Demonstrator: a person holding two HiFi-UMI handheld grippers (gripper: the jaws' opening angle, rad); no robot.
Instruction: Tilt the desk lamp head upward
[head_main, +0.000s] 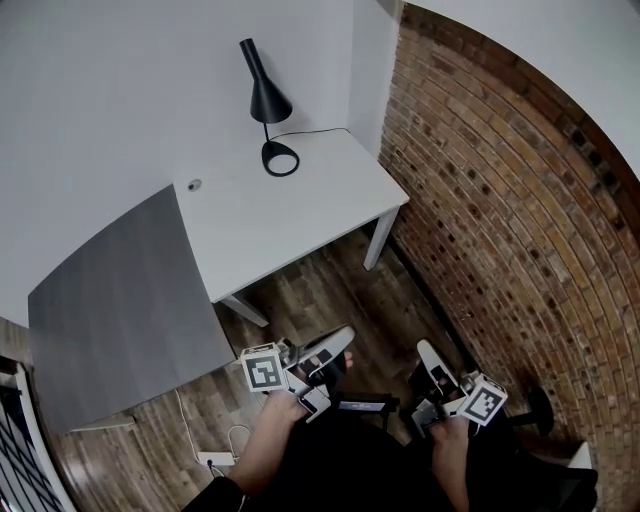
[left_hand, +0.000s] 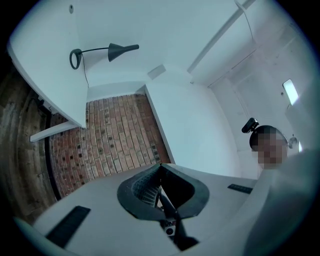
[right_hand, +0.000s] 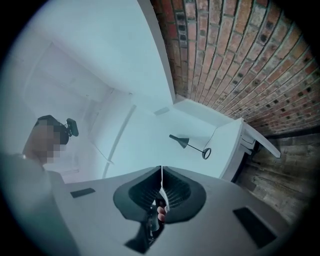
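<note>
Jaws are sitting clenched, empty, on left gripper (head_main: 335, 347) and right gripper (head_main: 428, 357) above wood floor (head_main: 330, 290); desk lamp (head_main: 267, 98) is standing on white desk (head_main: 290, 215) by brick wall (head_main: 500, 200).

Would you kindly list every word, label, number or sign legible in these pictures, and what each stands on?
None: no words, brands or numbers can be read anywhere.
The desk lamp and white desk show no print.
The cubes on the left hand-held gripper and right hand-held gripper bear only black-and-white square marker patterns, not text.
</note>
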